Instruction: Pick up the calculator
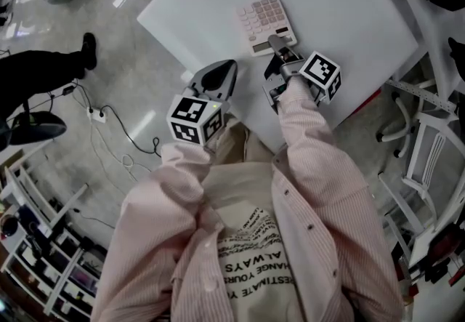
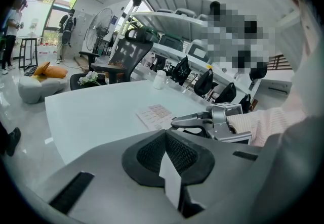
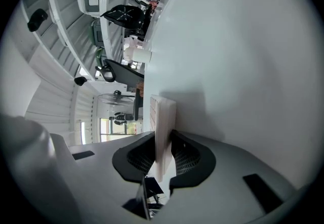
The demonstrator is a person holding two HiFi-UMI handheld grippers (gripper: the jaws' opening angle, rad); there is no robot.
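A pale pink calculator (image 1: 265, 22) lies on the white table (image 1: 341, 8), keys up. My right gripper (image 1: 278, 44) reaches onto its near edge, and in the right gripper view the calculator (image 3: 163, 127) stands edge-on between the two dark pads, which close on it. My left gripper (image 1: 221, 73) rests at the table's near corner, to the left of the calculator, with its jaws together and nothing in them. From the left gripper view the calculator (image 2: 154, 115) lies flat ahead, with the right gripper (image 2: 192, 119) over its near end.
A white bottle (image 2: 159, 80) stands at the table's far side, with office chairs (image 2: 126, 51) behind it. On the floor left of the table lie cables (image 1: 109, 124), near a person's leg (image 1: 43, 66). A white chair (image 1: 429, 153) stands at the right.
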